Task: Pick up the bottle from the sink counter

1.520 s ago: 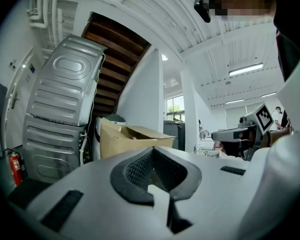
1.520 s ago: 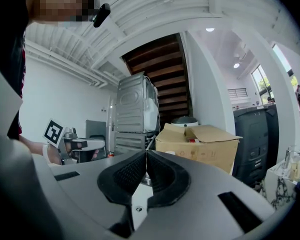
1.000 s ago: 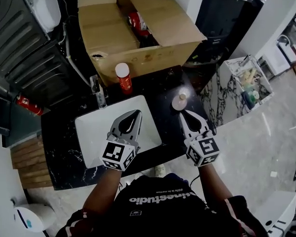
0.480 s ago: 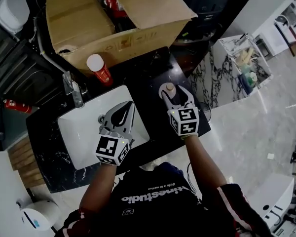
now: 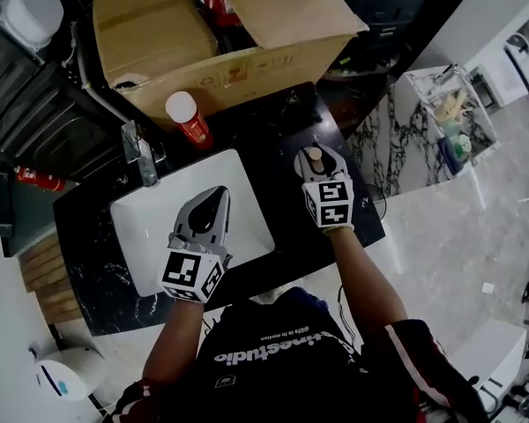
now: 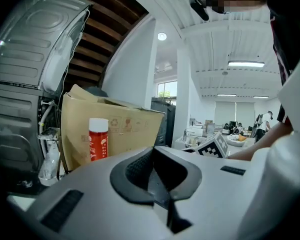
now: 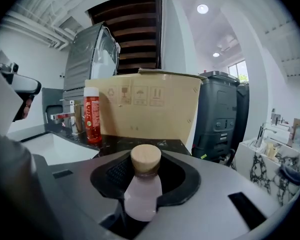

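A small pale-pink bottle (image 7: pixel 142 196) with a round wooden cap (image 5: pixel 313 157) stands on the black sink counter (image 5: pixel 278 135), to the right of the basin. My right gripper (image 7: pixel 146 170) is shut on the bottle, with its jaws hugging the neck and body on both sides; in the head view the right gripper (image 5: pixel 322 167) covers all but the cap. Over the white sink (image 5: pixel 141 236) my left gripper (image 5: pixel 215 203) is held shut and empty. In its own view the left gripper (image 6: pixel 154 156) points toward the cardboard box.
A red spray can (image 5: pixel 188 117) with a white lid stands behind the sink, beside the chrome faucet (image 5: pixel 139 152). A large open cardboard box (image 5: pixel 159 25) fills the back of the counter. A black bin (image 7: pixel 221 119) and a marble stand (image 5: pixel 441 122) are to the right.
Both grippers came down from pointing up at the ceiling to counter level. The right gripper moved forward over the bottle and now holds it between its jaws.
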### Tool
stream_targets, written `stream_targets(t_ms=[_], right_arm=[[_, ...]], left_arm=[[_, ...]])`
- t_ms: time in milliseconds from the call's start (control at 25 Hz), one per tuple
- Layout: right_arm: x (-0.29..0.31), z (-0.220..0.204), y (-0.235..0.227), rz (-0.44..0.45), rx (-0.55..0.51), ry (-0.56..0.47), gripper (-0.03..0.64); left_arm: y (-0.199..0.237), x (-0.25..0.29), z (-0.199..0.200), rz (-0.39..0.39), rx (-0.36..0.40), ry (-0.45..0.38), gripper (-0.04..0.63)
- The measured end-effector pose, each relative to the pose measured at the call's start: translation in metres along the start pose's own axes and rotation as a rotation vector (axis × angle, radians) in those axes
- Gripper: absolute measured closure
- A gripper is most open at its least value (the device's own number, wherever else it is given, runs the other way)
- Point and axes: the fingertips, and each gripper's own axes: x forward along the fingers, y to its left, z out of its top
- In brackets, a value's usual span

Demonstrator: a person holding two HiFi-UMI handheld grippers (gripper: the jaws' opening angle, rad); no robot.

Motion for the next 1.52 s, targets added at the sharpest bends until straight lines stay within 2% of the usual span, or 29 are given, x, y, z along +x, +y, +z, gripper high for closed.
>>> stream_targets(t_ms=[280,600,880,1200,1520], right_arm=[[-0.022,0.019,0.026,0.073,-0.058,-0.014,0.465],[-0.109,0.097,0.090,0.219,-0.072,-0.098,0.465],[-0.170,0.155,0.141,0.284,-0.104,-0.177,0.465],[-0.200,0.184,0.194,0.346,-0.135,-0.231,0.465],[-0.205,0.184,0.225,0.358,-0.162,-0.238,0.465]], left_arm=[[0.018,-0.037,0.011,0.063,0.007,-0.013,0.580],[0.035,-0.109,0.038,0.147,0.017,-0.069,0.580],[0.055,-0.172,0.068,0.212,0.054,-0.136,0.580],[0.095,-0.238,0.082,0.327,0.036,-0.157,0.580],[0.098,-0.268,0.087,0.355,0.043,-0.178,0.580]])
